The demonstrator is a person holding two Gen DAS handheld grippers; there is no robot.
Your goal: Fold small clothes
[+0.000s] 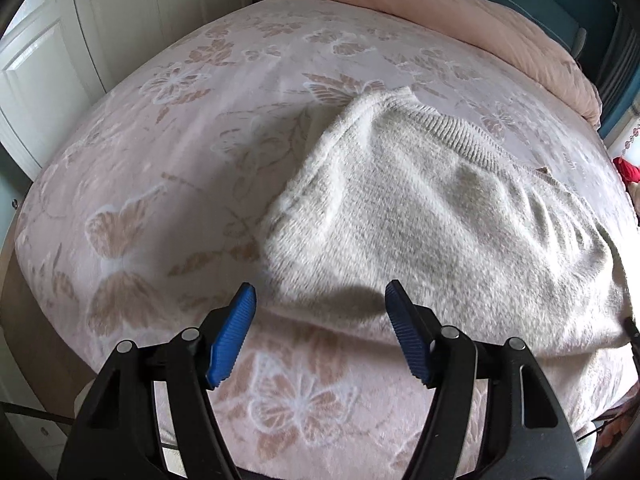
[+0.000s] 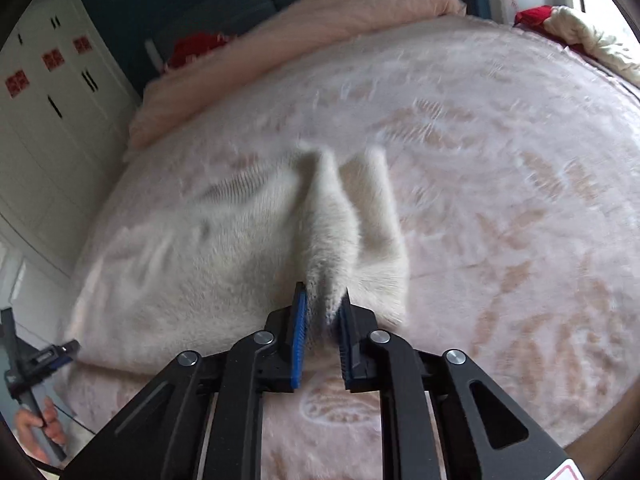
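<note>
My right gripper [image 2: 323, 316] pinches a raised fold of the cream sweater [image 2: 224, 264] – fabric bunched between its blue pads [image 2: 299, 332], lifted off the bed. My left gripper [image 1: 320, 308] hangs with jaws spread wide, gripping nothing, just short of the sweater's [image 1: 420, 232] near hem. The sweater lies spread across the pink butterfly-print blanket [image 1: 132, 208], ribbed collar [image 1: 460, 136] at the far side – a rolled pink duvet [image 1: 460, 12] sits beyond it
</note>
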